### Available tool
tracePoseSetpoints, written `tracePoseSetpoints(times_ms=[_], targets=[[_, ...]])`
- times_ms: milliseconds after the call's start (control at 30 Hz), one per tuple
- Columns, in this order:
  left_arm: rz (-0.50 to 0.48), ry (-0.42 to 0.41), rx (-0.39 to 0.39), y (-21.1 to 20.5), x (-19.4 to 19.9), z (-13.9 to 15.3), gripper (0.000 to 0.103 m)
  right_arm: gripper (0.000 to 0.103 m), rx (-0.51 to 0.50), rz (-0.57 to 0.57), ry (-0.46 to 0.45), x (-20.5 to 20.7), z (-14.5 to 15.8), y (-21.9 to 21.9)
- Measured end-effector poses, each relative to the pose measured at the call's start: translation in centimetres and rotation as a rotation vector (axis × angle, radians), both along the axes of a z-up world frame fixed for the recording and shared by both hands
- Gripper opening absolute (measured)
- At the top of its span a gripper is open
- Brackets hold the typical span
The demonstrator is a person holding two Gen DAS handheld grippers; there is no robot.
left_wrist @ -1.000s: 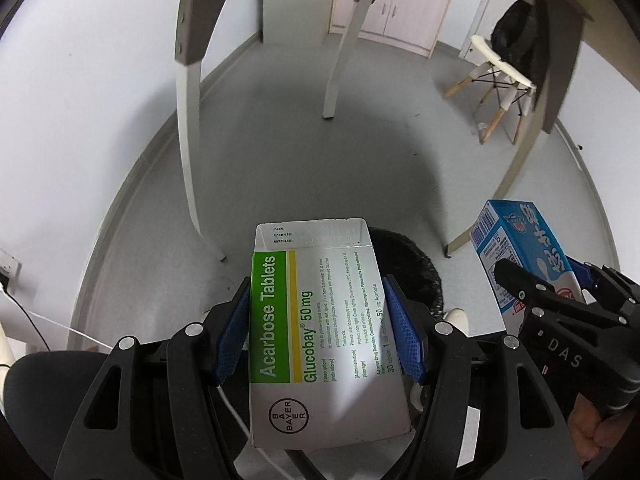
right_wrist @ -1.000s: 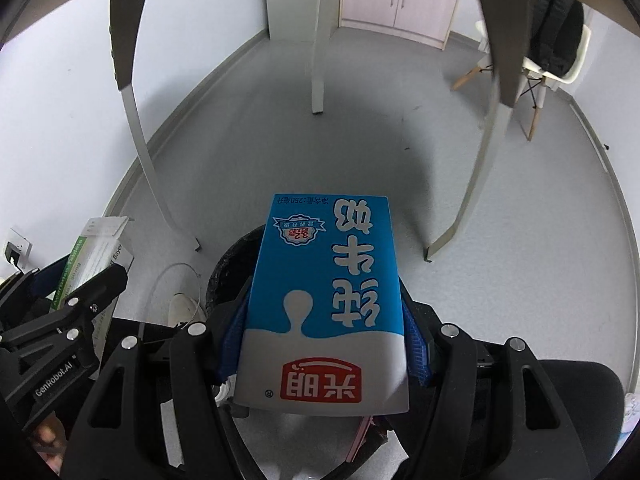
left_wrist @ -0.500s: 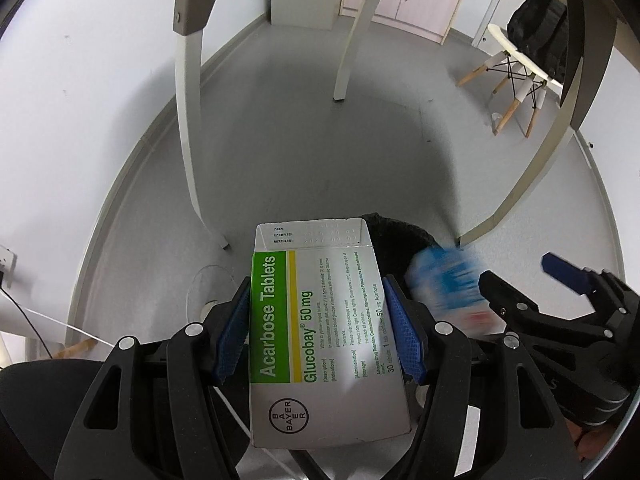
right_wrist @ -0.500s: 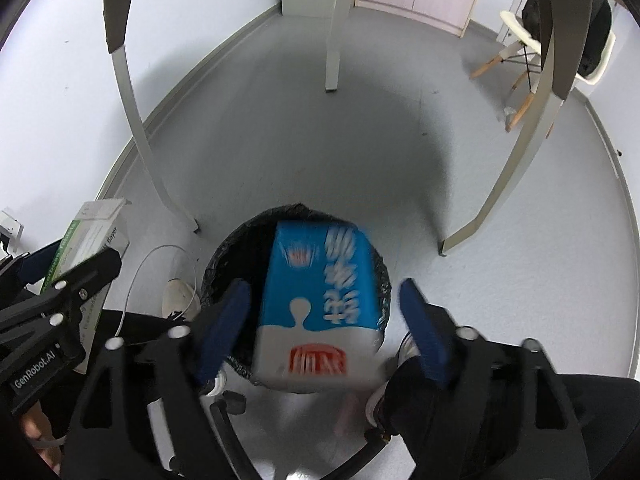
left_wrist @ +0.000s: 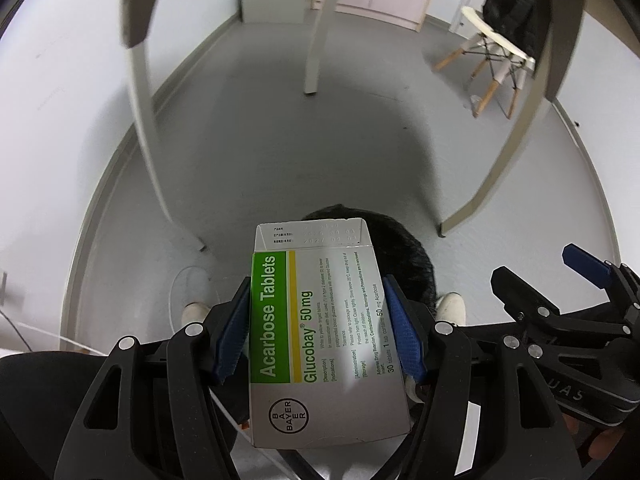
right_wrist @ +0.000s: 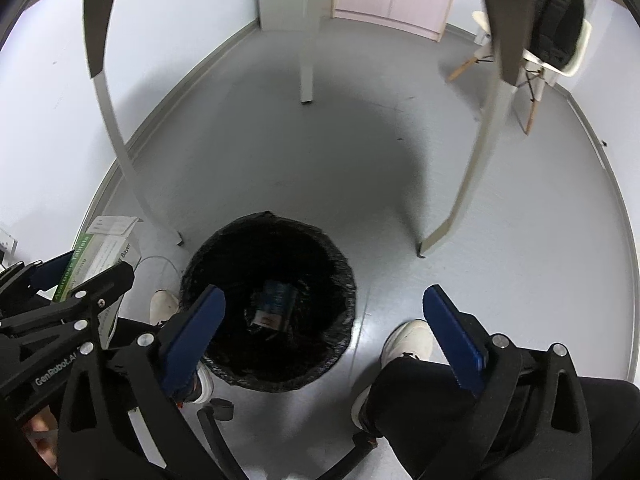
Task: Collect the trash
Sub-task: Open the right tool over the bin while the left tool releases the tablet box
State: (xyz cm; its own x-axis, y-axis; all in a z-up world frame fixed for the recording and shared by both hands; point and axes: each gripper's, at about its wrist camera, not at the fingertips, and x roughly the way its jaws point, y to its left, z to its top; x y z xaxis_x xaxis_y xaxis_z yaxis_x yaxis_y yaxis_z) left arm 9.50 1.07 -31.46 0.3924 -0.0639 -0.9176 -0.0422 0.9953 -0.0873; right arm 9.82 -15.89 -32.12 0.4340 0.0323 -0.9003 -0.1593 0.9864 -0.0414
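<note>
My left gripper (left_wrist: pixel 316 320) is shut on a white and green Acarbose tablet box (left_wrist: pixel 316 336), held above the near left rim of a black-lined trash bin (left_wrist: pixel 404 256). In the right wrist view the bin (right_wrist: pixel 320 368) stands on the floor just below my right gripper (right_wrist: pixel 324 316), which is wide open and empty. A blue milk carton (right_wrist: pixel 274 304) lies at the bottom of the bin. The tablet box (right_wrist: pixel 94 252) and left gripper (right_wrist: pixel 72 284) show at the left of that view. The right gripper (left_wrist: pixel 560 280) shows at the right of the left wrist view.
The person's white shoes (right_wrist: pixel 408 340) and dark trousers stand beside the bin. Curved table legs (right_wrist: pixel 120 152) rise to the left and right (right_wrist: pixel 468 184) of the bin. A chair (right_wrist: pixel 532 64) stands at the far right. A white cable (left_wrist: pixel 180 280) lies on the floor.
My right gripper opened and let go of the blue milk carton, which fell into the bin. The left gripper kept its hold on the tablet box.
</note>
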Motion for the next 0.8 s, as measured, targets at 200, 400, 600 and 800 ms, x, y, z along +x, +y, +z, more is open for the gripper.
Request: tracePoseSetpoints(times_ms=[200, 400, 600, 800], targets=[[-0.063, 0.010, 0.002, -3.2, 0.6, -0.5, 0.062, 0.095, 0.006, -0.072, -0.001, -0.4, 0.1, -3.8], [-0.110, 0.018, 0.001, -5.6, 1.2, -0.9, 0.063, 0.095, 0.009, -0.126, 0.003, -0.8, -0.1, -6.7], [-0.121, 0.015, 0.011, -6.5, 1.5, -1.1, 0.065, 0.095, 0.014, -0.145, 0.008, -0.7, -0.3, -7.4], [-0.104, 0.011, 0.012, -6.5, 1.6, -1.2, 0.078, 0.095, 0.019, -0.139, 0.008, -0.5, -0.3, -7.5]])
